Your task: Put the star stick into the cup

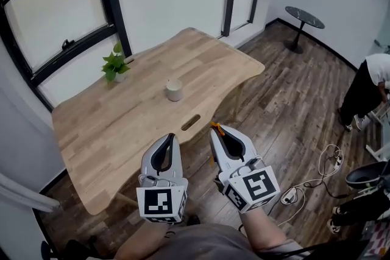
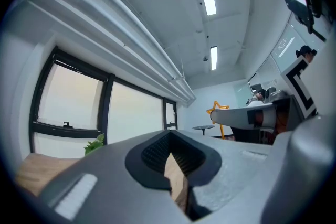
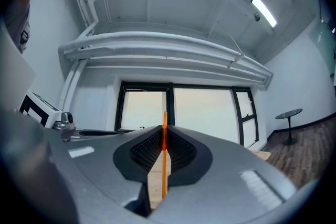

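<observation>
A small pale cup (image 1: 174, 90) stands upright near the middle of the wooden table (image 1: 122, 125). My right gripper (image 1: 217, 130) hovers off the table's near edge, shut on the orange star stick (image 1: 214, 126). In the right gripper view the thin stick (image 3: 164, 157) runs upright between the closed pads, with the right gripper (image 3: 164, 150) around it. From the left gripper view the stick's yellow-orange star (image 2: 217, 110) pokes out beyond the right gripper (image 2: 252, 116). My left gripper (image 1: 170, 138) is beside it, shut and empty (image 2: 170, 150).
A potted green plant (image 1: 114, 64) sits at the table's far side by the windows. The table has a slot (image 1: 190, 122) near its front edge. A small round black table (image 1: 304, 16), a person (image 1: 367, 86) and floor cables (image 1: 328, 162) are to the right.
</observation>
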Tool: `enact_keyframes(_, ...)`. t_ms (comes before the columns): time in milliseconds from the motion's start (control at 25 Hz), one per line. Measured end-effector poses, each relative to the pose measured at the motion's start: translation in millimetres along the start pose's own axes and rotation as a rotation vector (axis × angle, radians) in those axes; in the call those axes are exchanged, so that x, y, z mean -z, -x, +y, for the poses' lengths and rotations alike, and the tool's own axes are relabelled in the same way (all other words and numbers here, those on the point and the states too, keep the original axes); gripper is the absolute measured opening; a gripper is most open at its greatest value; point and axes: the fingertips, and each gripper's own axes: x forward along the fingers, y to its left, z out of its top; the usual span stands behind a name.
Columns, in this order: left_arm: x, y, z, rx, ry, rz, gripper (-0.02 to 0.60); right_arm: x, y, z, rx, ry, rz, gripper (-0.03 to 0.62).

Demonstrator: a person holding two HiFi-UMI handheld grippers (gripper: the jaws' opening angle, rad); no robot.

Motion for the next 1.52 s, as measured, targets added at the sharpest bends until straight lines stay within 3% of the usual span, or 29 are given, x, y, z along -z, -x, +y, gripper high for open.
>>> enact_keyframes(440, 24, -51, 20, 0.013, 0.007, 0.050, 0.000, 17, -40, -31, 0.020, -0.015, 0.022, 0.046)
enact_keyframes(880, 57, -135, 35, -0.010, -0.022, 0.123, 0.000, 49, -106, -99, 0.002, -0.094, 0.056, 0.046)
enact_keyframes(1160, 73, -190, 50, -0.066, -0.044, 0.167, 0.000, 62, -160, -133, -0.074, -0.145, 0.072, 0.046)
enact_keyframes(1520, 50, -239, 76, -0.169, -0.050, 0.140, 0.000, 46, -223, -140, -0.224, -0.145, 0.049, 0.046)
